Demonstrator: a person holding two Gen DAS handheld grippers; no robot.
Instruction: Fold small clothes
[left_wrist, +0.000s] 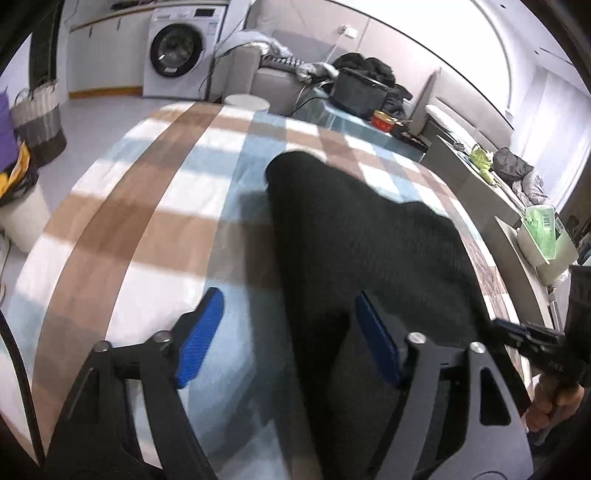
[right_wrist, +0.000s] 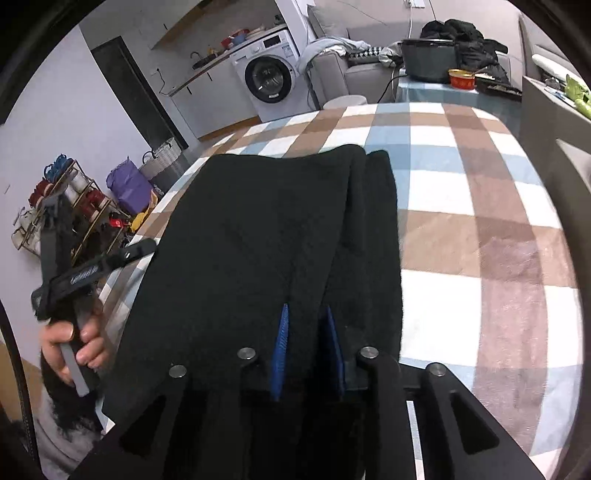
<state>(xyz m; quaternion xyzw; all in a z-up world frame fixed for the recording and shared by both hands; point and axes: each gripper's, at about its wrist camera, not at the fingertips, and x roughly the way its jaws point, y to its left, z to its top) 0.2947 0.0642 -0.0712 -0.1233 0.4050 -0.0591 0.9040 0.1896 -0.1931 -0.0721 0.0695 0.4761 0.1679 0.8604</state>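
Black garment (right_wrist: 266, 236) lies on a table covered by a checked cloth (right_wrist: 480, 206) in brown, white and pale blue. In the right wrist view it looks folded lengthwise, with layered edges along its right side and the far end reaching toward the middle of the table.

Right gripper (right_wrist: 306, 350): blue pads close together, near edge of the garment pinched between them, fabric bunched in the narrow gap. Grip looks firm.

Left gripper (left_wrist: 284, 339): fingers spread wide, blue pads (left_wrist: 201, 336) well apart. Left pad is over bare cloth, right pad is at the garment's left side. A strip of black fabric runs down between the fingers, but the pads do not press on it. Whether the fingertips touch the cloth, cannot tell.

In the right wrist view the person's left hand (right_wrist: 74, 343) grips the handle of the left tool at the table's left edge. In the left wrist view part of the right tool and a hand (left_wrist: 550, 402) show at the far right.

Background: washing machine (right_wrist: 269, 77), dark pot (right_wrist: 428, 59) and red tin (right_wrist: 461, 79) on a further table.
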